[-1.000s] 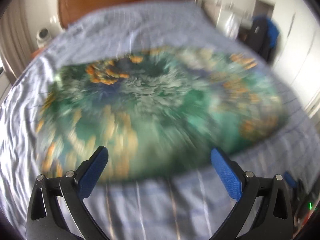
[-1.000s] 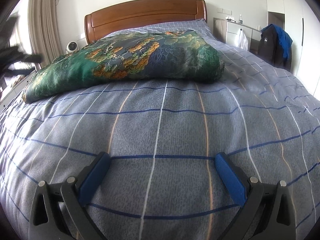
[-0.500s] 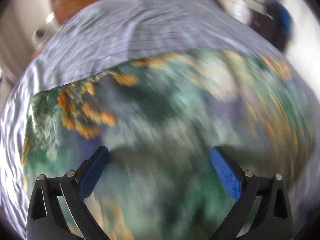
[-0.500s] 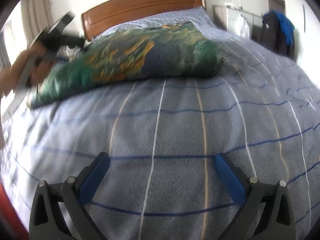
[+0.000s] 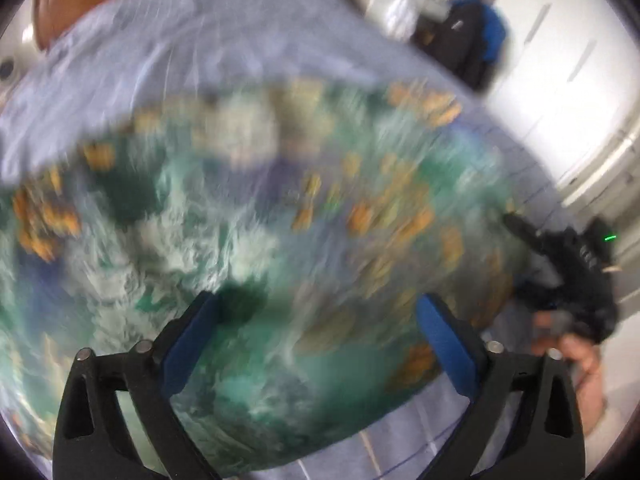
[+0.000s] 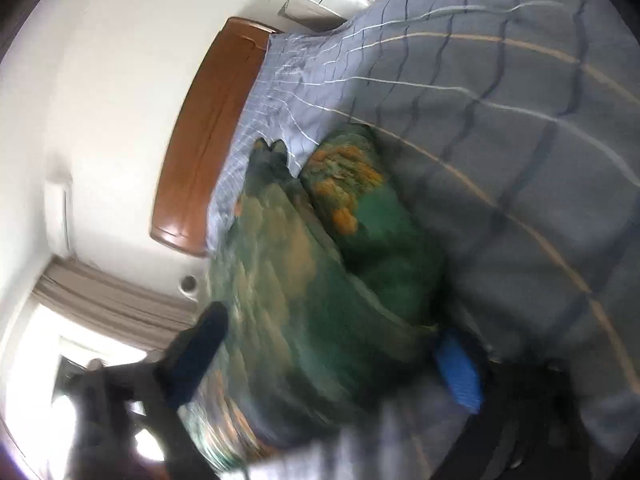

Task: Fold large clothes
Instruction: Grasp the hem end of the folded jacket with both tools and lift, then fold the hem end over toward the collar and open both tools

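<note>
In the left wrist view, nearest to us, the left gripper fills the bottom of the frame, its blue-padded fingers spread wide and closing a little, tilted down over the green patterned garment. The cloth lies below and between the fingers, but the blur keeps us from telling whether they touch it. The garment, green with orange and pale patches, covers the middle of the frame and lies on the bed, whose blue-grey checked cover shows along the top and at the bottom right. At the right edge this view gives us what the other cannot: the right gripper as a dark shape at the garment's right side, with a hand below it. Farther off, at the upper right, a dark jacket hangs by a white wall, and the wooden headboard shows at the upper left.

The right wrist view is rolled well over, so the bed runs up the right of the frame. Here we see the right gripper's fingers at a middling spread and closing, with the garment's near edge between them; whether the pads press on it we cannot tell. Only this view shows the garment doubled into two layers, a fold running up the centre. Beyond it, the left gripper's dark tips rest at the far edge. The curtain hangs at lower left.
</note>
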{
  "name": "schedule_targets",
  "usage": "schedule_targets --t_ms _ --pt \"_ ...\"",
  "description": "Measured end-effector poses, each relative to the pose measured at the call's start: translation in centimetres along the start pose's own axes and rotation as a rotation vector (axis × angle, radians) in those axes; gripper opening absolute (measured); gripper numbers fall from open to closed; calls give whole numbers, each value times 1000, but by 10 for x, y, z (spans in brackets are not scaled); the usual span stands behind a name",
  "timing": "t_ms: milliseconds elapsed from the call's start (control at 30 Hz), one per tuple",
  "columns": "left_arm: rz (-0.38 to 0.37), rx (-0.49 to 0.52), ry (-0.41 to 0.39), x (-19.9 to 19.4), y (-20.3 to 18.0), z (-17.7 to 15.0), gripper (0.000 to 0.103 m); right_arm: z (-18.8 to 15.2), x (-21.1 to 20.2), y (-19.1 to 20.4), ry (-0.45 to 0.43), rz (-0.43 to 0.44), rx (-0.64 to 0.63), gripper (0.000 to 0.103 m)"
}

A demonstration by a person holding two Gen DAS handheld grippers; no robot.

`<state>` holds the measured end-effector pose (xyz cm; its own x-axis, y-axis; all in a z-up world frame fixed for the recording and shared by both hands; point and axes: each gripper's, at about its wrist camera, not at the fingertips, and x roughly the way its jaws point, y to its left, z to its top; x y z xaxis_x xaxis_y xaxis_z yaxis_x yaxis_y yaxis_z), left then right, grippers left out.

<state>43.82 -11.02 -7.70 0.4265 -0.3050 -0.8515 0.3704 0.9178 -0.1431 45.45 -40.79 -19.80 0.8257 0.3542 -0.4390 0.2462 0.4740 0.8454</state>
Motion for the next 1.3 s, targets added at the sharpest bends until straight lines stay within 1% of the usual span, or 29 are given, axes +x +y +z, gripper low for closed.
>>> schedule_targets --t_ms 33,67,100,133,200,233,300,367,400,433,467,500,567,633,700,733,767,800,833,867,900,933,967,1000,1067,1133,1200,1267,1300 --pt "9 -3 -6 -3 1 1 89 1 2 6 8 -28 0 50" --pt "-36 -19 -28 -15 2 5 89 1 -2 14 4 -12 -19 37" --pt "-97 -35 -51 -28 2 10 89 -1 -12 33 -22 5 -100 34" --pt "-169 -44 -77 -45 2 19 90 -7 -23 56 -48 -1 -221 33" --pt "-261 -9 -109 -74 -7 38 95 -34 -43 109 -111 -26 -517 32" --pt "-301 22 -115 -88 -16 49 99 -48 -49 130 -136 -30 -626 32" --pt "-367 82 -100 -107 -33 67 99 -78 -52 168 -170 -27 -813 32" --pt "-402 136 -87 -125 -47 80 99 -108 -47 198 -183 -30 -990 32" --pt "-402 165 -76 -133 -53 85 100 -126 -41 212 -189 -41 -1091 32" --pt "-390 192 -44 -136 -59 87 101 -141 -38 221 -191 -49 -1172 32" --pt "-360 210 -22 -135 -63 89 101 -158 -34 230 -194 -55 -1263 31" --pt "-303 241 2 -135 -65 87 101 -175 -31 237 -208 -66 -1346 31" --pt "-186 294 33 -132 -66 78 101 -199 -27 247 -224 -84 -1460 31" --pt "-118 297 49 -130 -60 69 101 -217 -25 251 -232 -97 -1535 31" --pt "-41 269 57 -127 -56 60 98 -239 -18 253 -253 -116 -1656 31" --pt "0 254 59 -124 -56 58 70 -253 -17 252 -258 -116 -1715 30" --pt "61 241 63 -123 -52 53 35 -265 -18 252 -254 -108 -1744 30" --pt "75 212 68 -121 -44 52 34 -271 -15 252 -242 -98 -1758 30" --pt "45 167 63 -125 -32 50 29 -272 -13 252 -226 -91 -1746 31" --pt "33 141 57 -132 -22 47 27 -267 -7 255 -200 -85 -1715 36" --pt "33 127 46 -138 -11 45 27 -262 -7 255 -174 -62 -1671 48" --pt "29 107 29 -147 3 42 27 -256 -13 255 -147 -12 -1617 58" --pt "14 82 19 -155 20 40 27 -253 -20 255 -114 34 -1571 75" --pt "-1 58 11 -160 34 39 27 -245 -31 254 -70 93 -1497 81" --pt "-20 -11 -6 -175 80 32 27 -226 -49 250 -35 179 -1352 84" --pt "-25 -71 -12 -174 122 24 28 -207 -58 243 -19 208 -1247 85" --pt "-32 -150 -8 -166 161 12 28 -193 -53 238 -24 184 -1199 85" --pt "-54 -252 1 -153 203 -7 28 -184 -41 235 -15 145 -1191 85" --pt "-60 -284 5 -147 214 -17 28 -180 -33 236 0 127 -1178 85"
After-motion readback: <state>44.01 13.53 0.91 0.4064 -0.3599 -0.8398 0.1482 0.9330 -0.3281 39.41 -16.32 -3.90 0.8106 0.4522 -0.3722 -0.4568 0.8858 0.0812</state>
